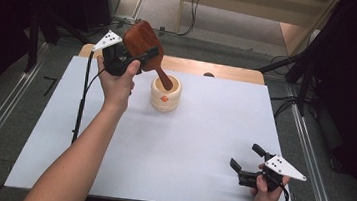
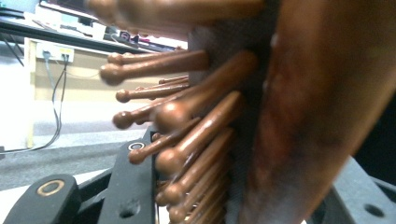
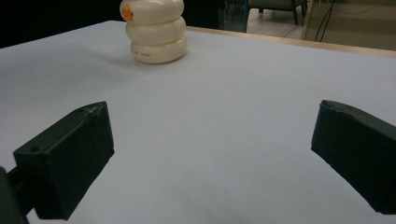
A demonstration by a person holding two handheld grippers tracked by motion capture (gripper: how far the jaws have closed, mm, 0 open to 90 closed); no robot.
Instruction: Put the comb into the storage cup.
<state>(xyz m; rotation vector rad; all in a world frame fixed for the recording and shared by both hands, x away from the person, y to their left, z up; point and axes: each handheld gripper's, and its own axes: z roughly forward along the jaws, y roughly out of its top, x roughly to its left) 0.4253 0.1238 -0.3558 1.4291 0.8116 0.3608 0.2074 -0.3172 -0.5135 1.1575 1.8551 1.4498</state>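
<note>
The left tongs (image 1: 143, 59) are clenched on a wooden hairbrush (image 1: 140, 38), gripping it about where the broad paddle head narrows into the handle. The brush hangs tilted, head up and back toward the far left, handle sloping down into the mouth of a cream holder (image 1: 165, 94) that stands on the far middle of the white tabletop (image 1: 186, 146). The handle tip looks to be inside the rim; I cannot tell whether it touches the bottom.

From the left gripper view the brush (image 2: 299, 116) sits right against the camera, its round-tipped wooden pins (image 2: 187, 116) sticking out sideways above the jaws, so the grip is on the edges of the head rather than on the bristled face.

I judge the brush stiff, fairly light and smooth, its varnished wood a bit slippery; the neck is the sensible place to hold it, since the pins could bend or snap if squeezed. The holder, ribbed like stacked rings with a small orange mark, seems light enough to tip if the handle pushes sideways.

The right tongs (image 1: 243, 162) rest released near the right front corner, well apart from the holder (image 3: 154, 32), nothing between the jaws
</note>
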